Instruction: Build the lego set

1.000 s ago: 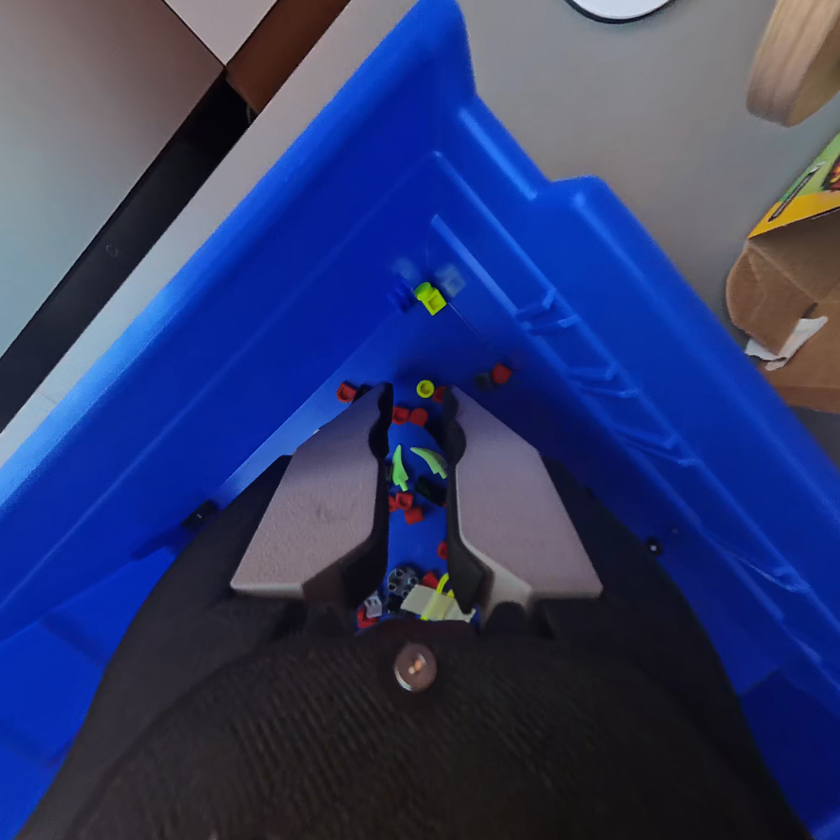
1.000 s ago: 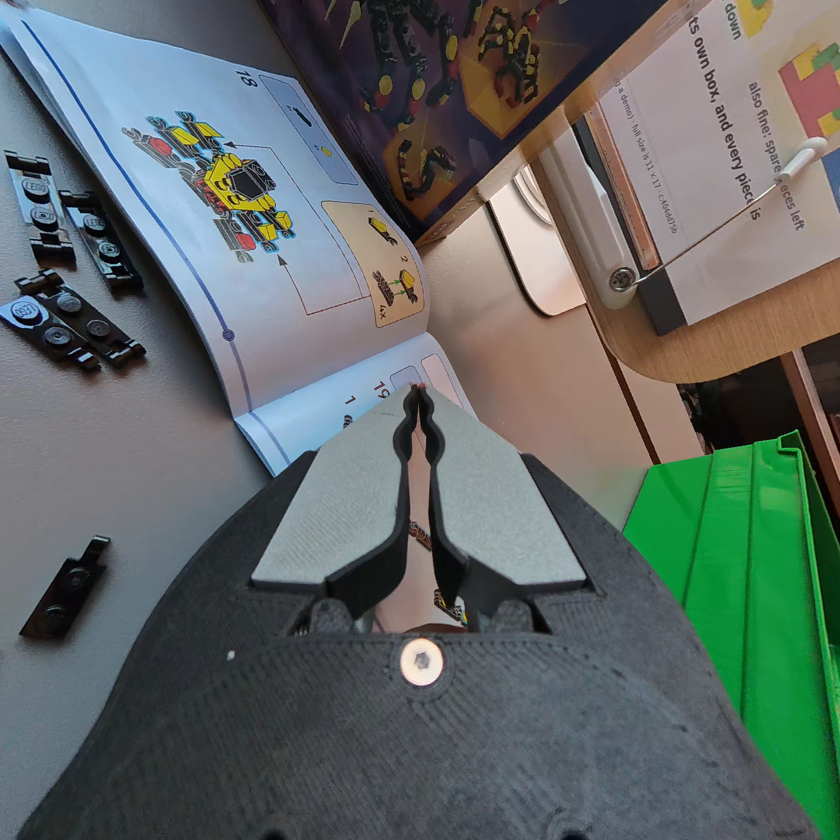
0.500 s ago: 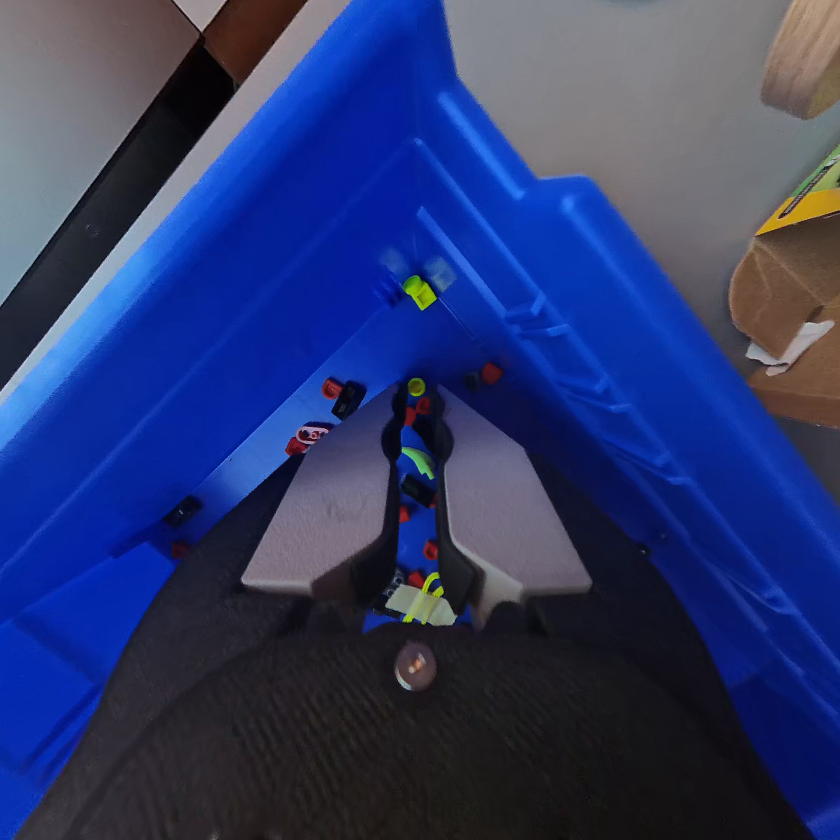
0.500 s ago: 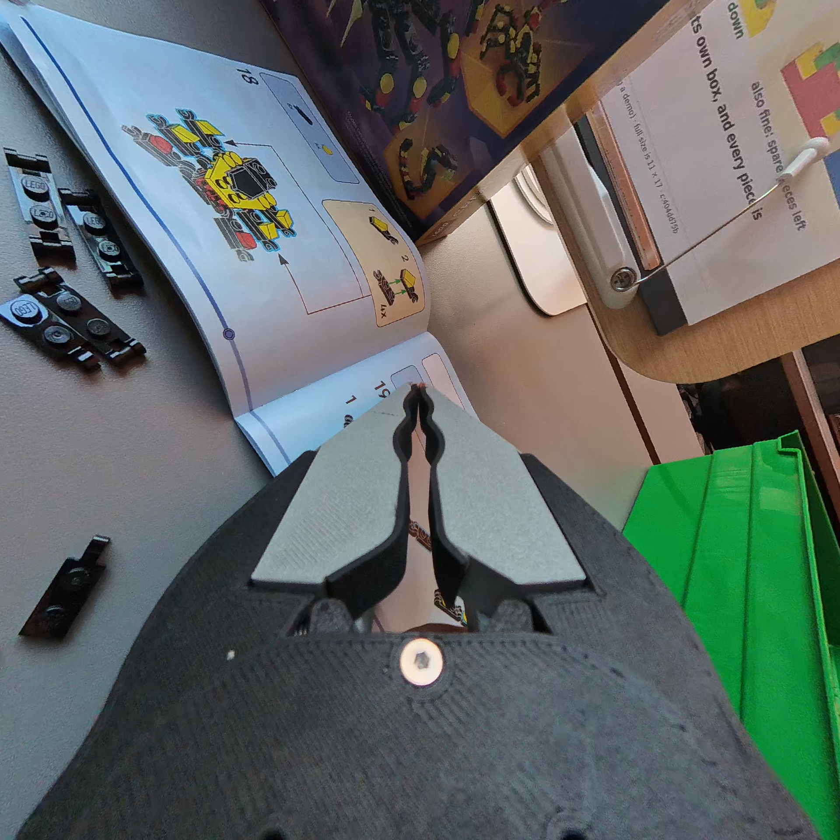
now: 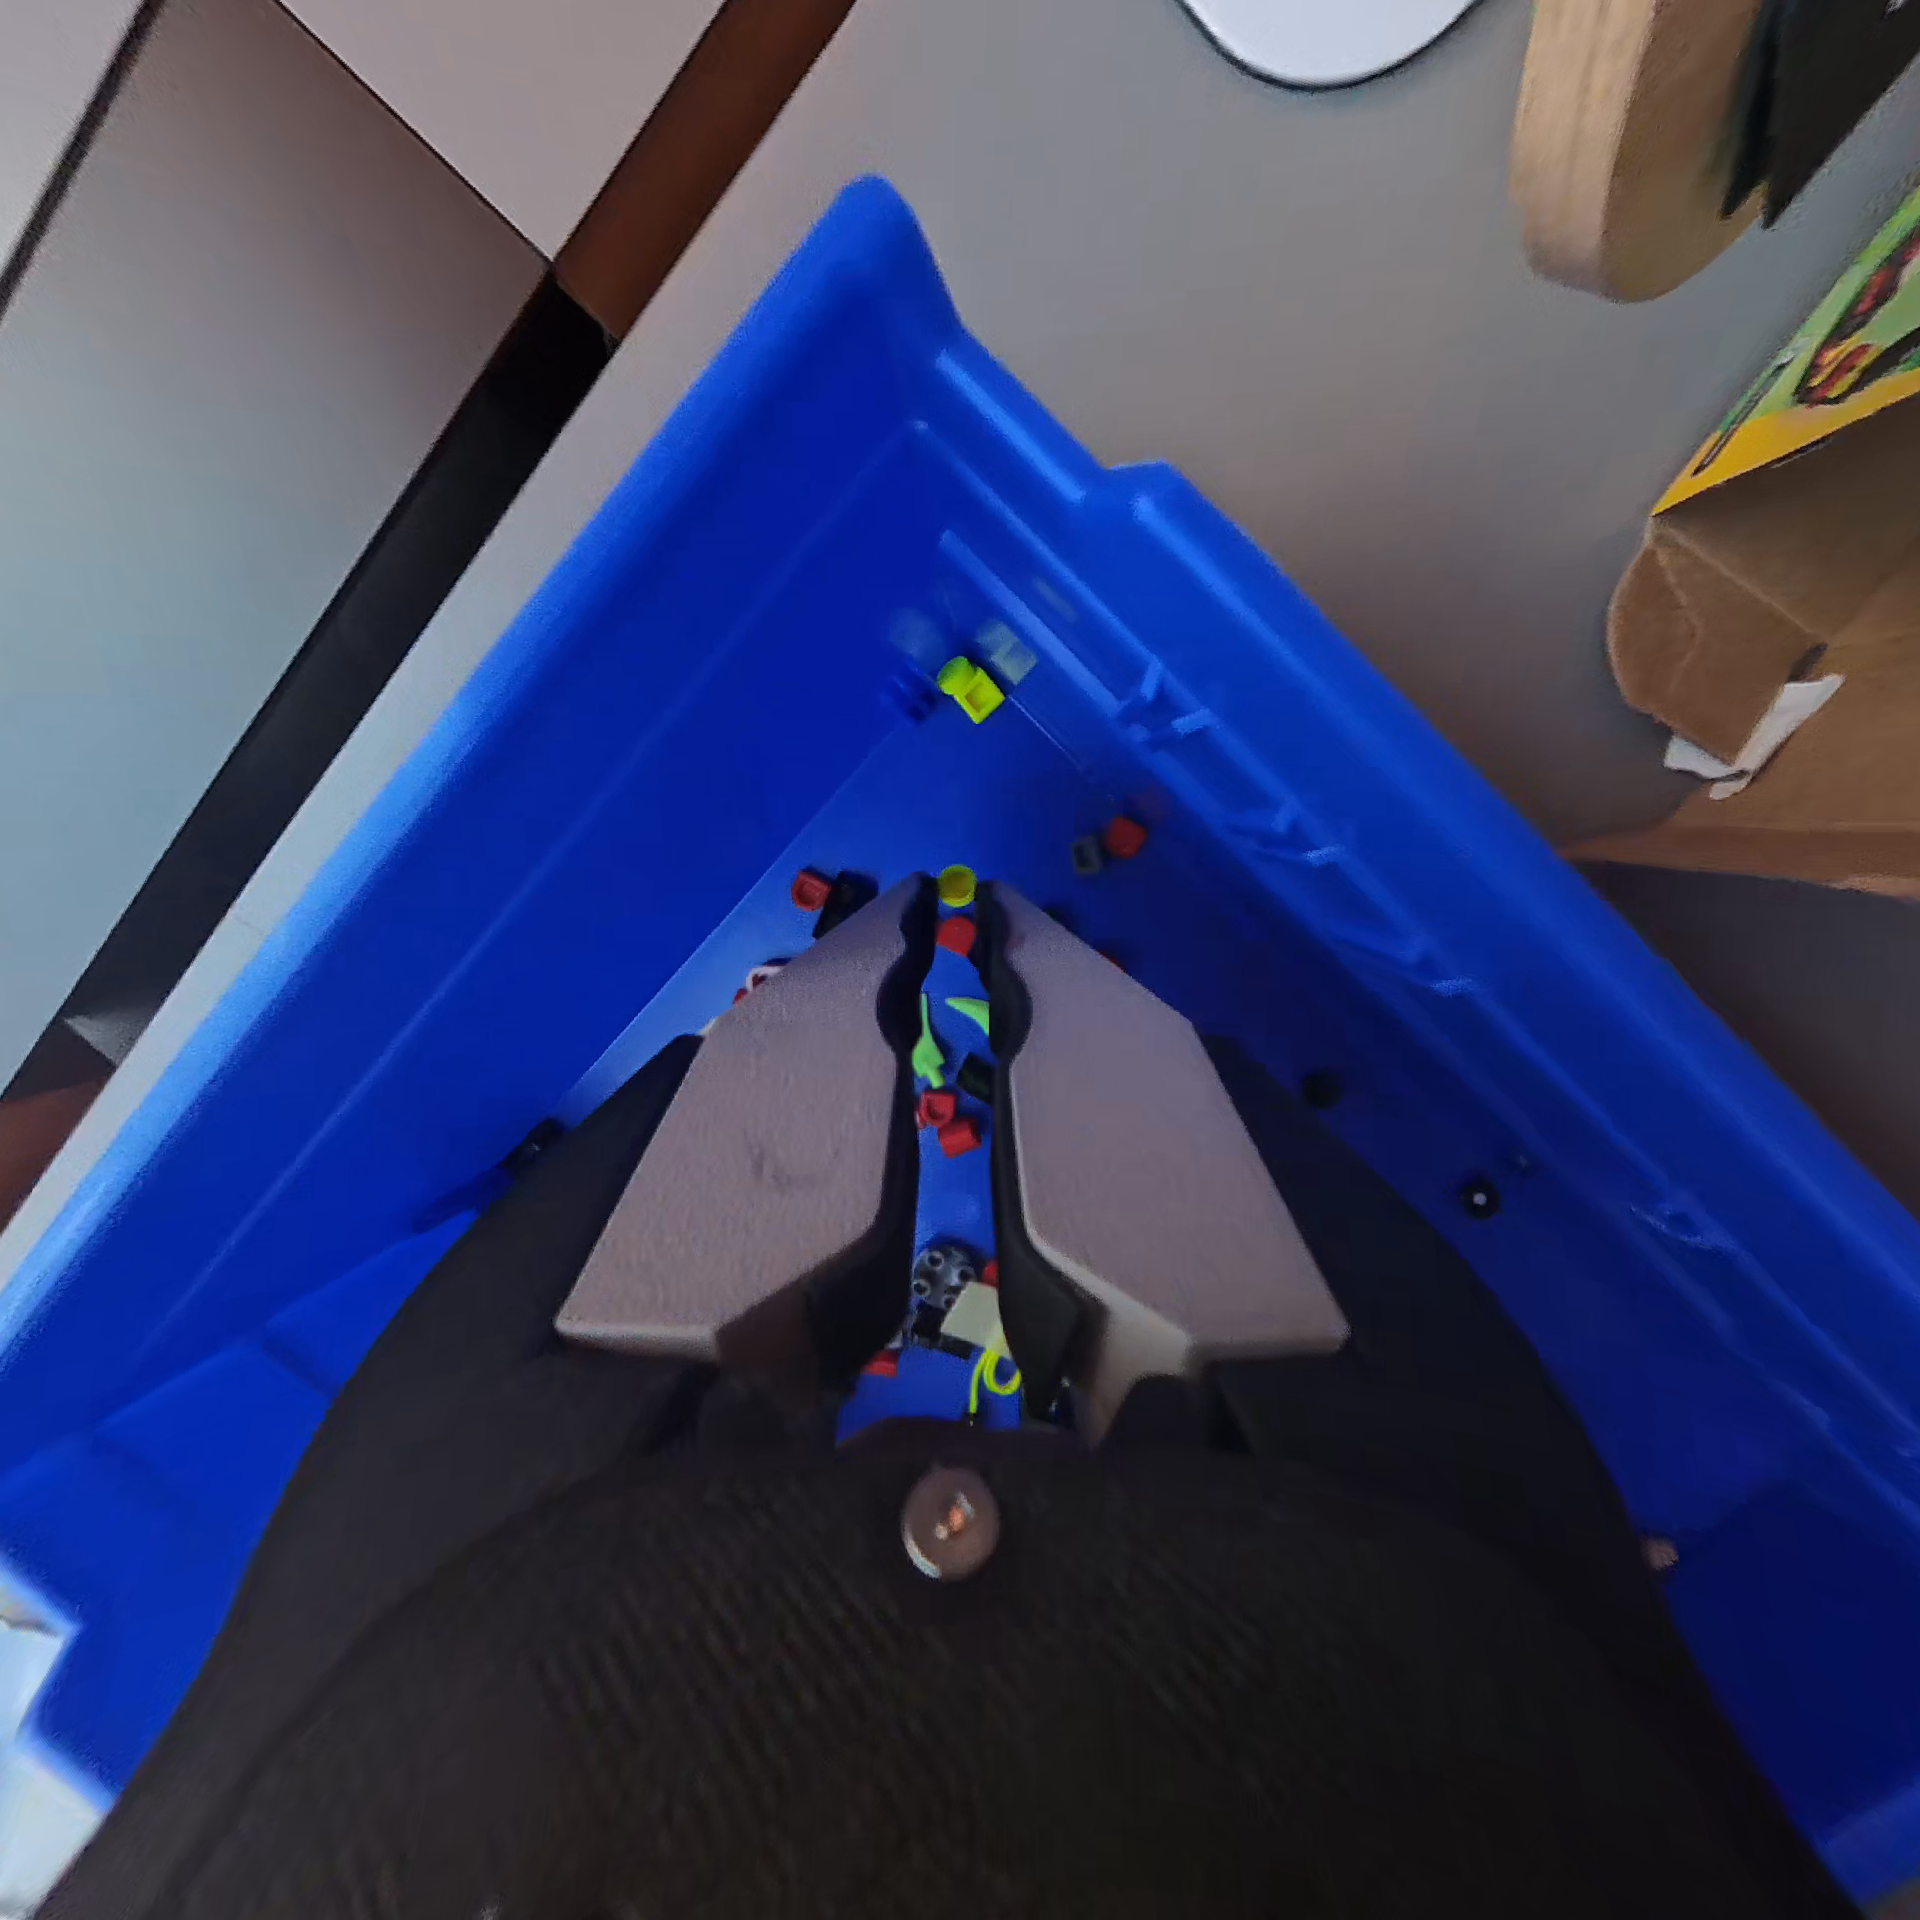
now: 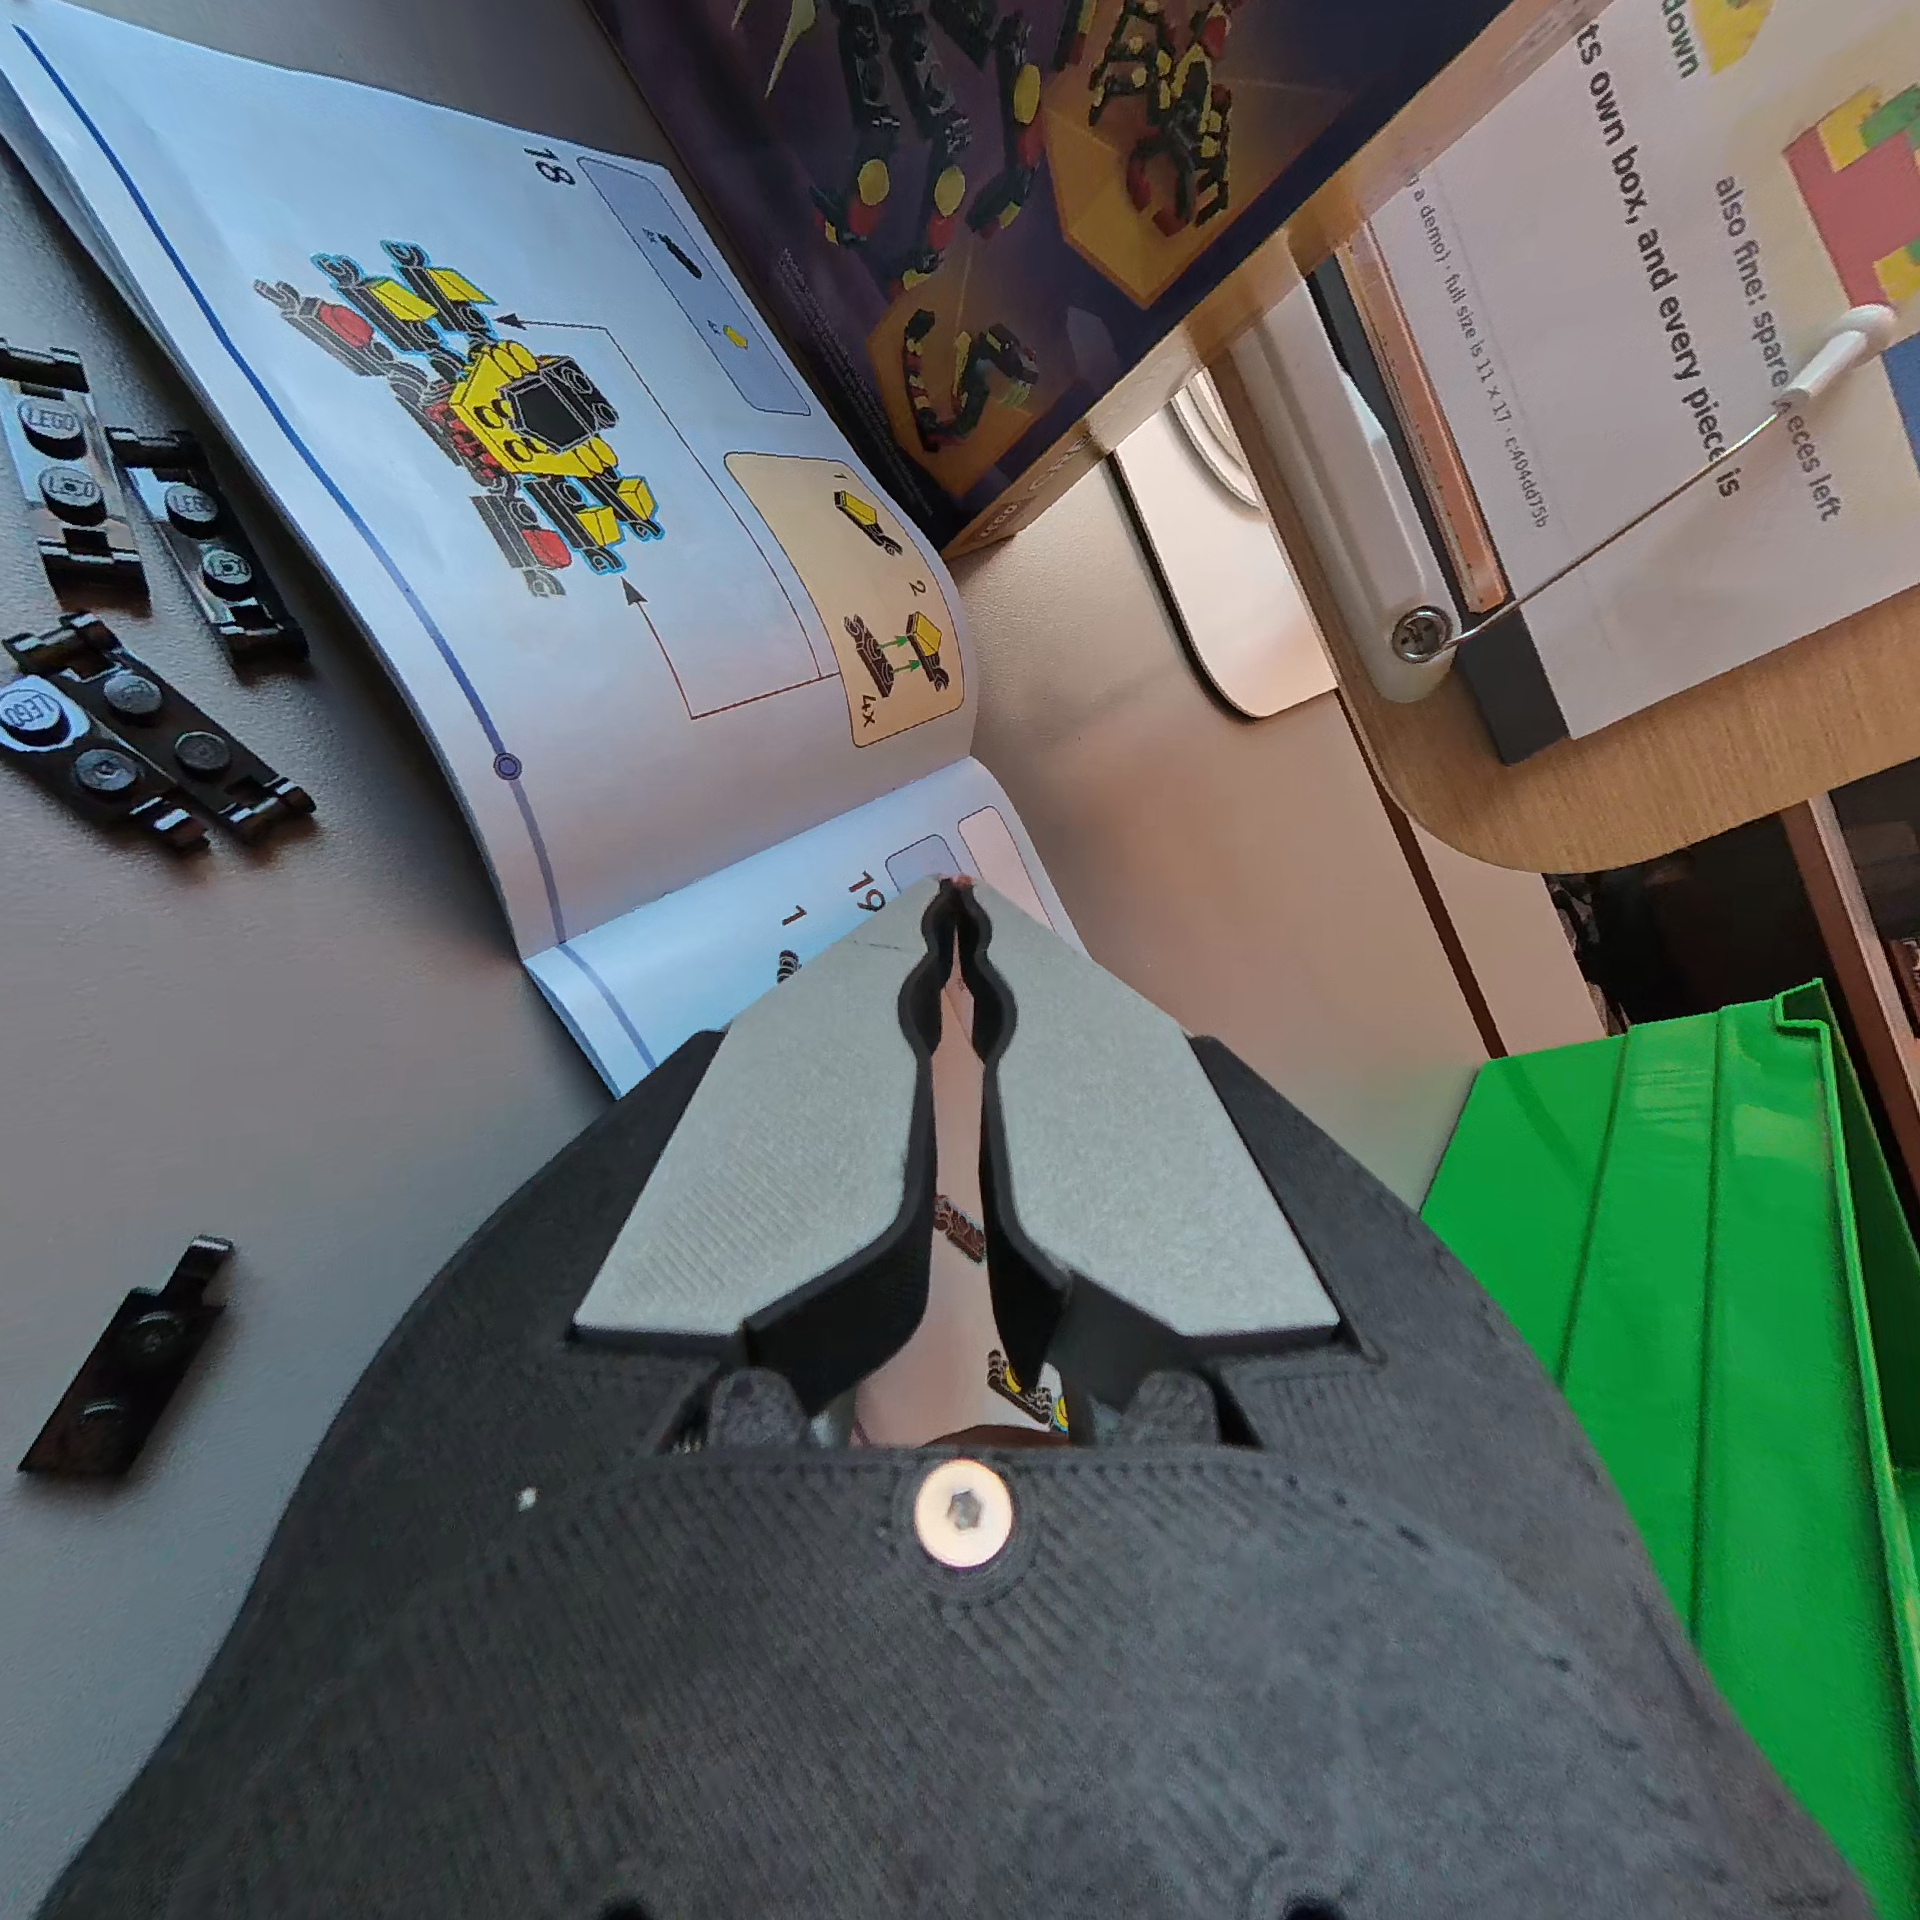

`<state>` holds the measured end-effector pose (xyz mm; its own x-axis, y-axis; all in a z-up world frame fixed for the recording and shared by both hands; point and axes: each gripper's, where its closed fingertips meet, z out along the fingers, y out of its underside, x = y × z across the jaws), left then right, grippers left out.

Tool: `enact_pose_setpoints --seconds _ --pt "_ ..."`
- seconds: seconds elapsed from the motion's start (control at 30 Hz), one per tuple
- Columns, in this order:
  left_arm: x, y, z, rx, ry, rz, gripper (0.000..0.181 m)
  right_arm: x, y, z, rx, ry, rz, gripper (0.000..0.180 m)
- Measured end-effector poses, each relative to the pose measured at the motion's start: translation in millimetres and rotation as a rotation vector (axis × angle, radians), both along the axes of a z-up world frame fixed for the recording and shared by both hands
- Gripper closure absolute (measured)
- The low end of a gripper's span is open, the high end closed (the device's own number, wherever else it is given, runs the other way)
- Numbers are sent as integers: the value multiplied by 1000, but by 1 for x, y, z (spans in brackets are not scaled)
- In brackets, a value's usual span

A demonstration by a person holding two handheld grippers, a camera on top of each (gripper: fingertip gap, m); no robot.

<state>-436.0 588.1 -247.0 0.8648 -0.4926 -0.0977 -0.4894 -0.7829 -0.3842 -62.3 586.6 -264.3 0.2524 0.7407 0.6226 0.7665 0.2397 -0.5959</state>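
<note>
My left gripper point(image 5: 952, 904) reaches down into a blue bin point(image 5: 727, 520). Its jaws are closed to a narrow gap around a small red piece point(image 5: 954, 935) at the tips. A yellow round stud point(image 5: 956, 885) lies just past the tips. Lime horn pieces point(image 5: 928, 1044) and more red bits show between the fingers. My right gripper point(image 6: 954, 894) is shut over the open instruction booklet point(image 6: 416, 312); a tiny reddish speck sits at its tips. Black clip plates point(image 6: 135, 727) lie on the grey table left of the booklet, and another black plate point(image 6: 130, 1351) lies nearer.
A lime brick point(image 5: 968, 688) sits in the bin's far corner. An open cardboard set box point(image 5: 1787, 644) is right of the bin. A green bin point(image 6: 1714, 1351) is at the right gripper's right. The set's box point(image 6: 987, 208) and a wooden stand point(image 6: 1662, 779) with a printed sheet are behind the booklet. Across from one pair of fingers to the other is roughly 40 cm. From the right gripper's tips to the black plate point(image 6: 130, 1351) is close to 12 cm.
The left jaws have narrowed from a wide gap onto the red piece, and the left view has pulled back a little from the bin. The right gripper has not moved.
</note>
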Motion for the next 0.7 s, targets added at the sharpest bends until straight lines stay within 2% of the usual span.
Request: enact_pose_setpoints --seconds 0.13,0.3,0.43,0.5,0.6,0.7 --pt "2 0 34 94 -28 2 176 -1 0 4 -4 27 6 180" --pt "1 -9 106 328 73 12 177 -4 -2 14 -4 83 30 180" --pt "55 -42 150 461 5 -99 177 -4 -5 21 3 116 49 180" --pt "103 -70 158 472 -86 -227 177 -2 -5 26 2 142 51 180" --pt "171 -123 150 392 -189 -419 177 0 -3 33 -4 185 49 180" --pt "232 -167 118 256 -252 -577 177 1 -2 37 -9 208 50 180"
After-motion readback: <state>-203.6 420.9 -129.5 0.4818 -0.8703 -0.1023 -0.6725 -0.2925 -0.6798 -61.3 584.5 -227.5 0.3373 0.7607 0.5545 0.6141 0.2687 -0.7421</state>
